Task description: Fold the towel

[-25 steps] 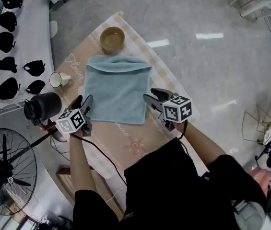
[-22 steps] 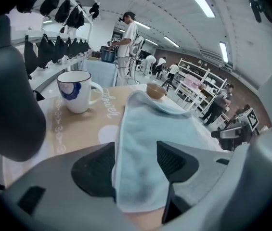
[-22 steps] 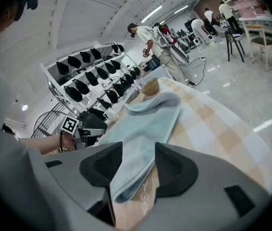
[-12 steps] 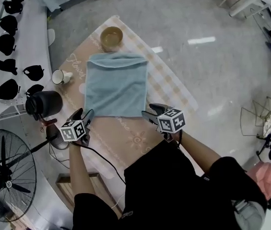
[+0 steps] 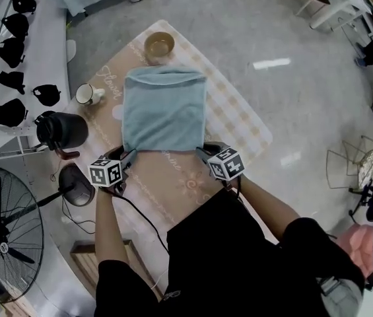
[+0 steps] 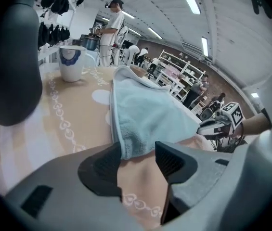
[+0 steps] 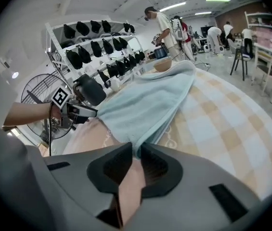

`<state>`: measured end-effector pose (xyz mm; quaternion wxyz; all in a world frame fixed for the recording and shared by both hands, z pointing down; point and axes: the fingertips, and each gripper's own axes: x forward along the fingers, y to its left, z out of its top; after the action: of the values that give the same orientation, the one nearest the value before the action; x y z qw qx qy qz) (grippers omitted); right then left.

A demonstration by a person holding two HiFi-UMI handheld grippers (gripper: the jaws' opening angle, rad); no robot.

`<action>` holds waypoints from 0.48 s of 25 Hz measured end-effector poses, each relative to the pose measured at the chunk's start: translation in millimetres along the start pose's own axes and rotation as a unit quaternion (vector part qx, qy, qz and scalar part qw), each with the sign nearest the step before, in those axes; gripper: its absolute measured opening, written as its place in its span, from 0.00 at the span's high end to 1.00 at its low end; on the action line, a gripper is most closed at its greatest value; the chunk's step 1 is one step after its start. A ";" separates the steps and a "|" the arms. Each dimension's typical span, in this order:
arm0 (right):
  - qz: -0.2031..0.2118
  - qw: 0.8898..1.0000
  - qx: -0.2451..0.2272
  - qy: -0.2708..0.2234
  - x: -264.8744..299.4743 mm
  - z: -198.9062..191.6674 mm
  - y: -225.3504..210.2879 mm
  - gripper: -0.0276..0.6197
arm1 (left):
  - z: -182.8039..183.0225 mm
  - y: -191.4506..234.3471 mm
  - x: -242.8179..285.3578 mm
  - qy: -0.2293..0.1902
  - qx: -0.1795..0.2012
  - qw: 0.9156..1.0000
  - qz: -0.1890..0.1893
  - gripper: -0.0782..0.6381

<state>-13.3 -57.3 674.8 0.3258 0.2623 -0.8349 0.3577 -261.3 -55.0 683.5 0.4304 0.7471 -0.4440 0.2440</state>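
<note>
— Light-blue towel [image 5: 164, 111]: where does it lie?
— It lies flat on the checked tablecloth [image 5: 239, 121], on the near side of the wooden bowl [image 5: 159, 45] and close to it. A narrow flap is turned over along the edge nearest the bowl.
— And the grippers?
— Both are at the towel's edge farthest from the bowl, one at each corner. The left gripper [image 5: 127, 155] is at the corner on the person's left, and the right gripper [image 5: 203, 152] is at the other corner.
— Is the left one holding the cloth?
— No. Its jaws stand apart, though they have just been closing a little. The corner of the towel lies between them and leans on one of the pads [image 6: 104, 165]. On the other side there is a clear gap, and the tablecloth shows through it.
— And the right one?
— Its jaws have just been closing and now they are almost together. The other corner goes into the narrow slot between them and both pads press on it, so this gripper is clamped on the towel. The corner lies low, at the tablecloth.
— Anything else near the bowl?
— A white cup [image 5: 87, 95] stands to the left of the bowl, apart from the towel.
</note>
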 end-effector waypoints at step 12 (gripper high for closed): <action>-0.020 0.999 0.024 -0.031 -45.9 -29.0 -3.7 0.91 | -78.2 -43.2 -30.4 -0.021 0.001 1.000 -0.003 0.83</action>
<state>29.3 -27.8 658.3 0.3005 0.2978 -0.8301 0.3631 -237.0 36.2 682.3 0.4210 0.7539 -0.4502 0.2275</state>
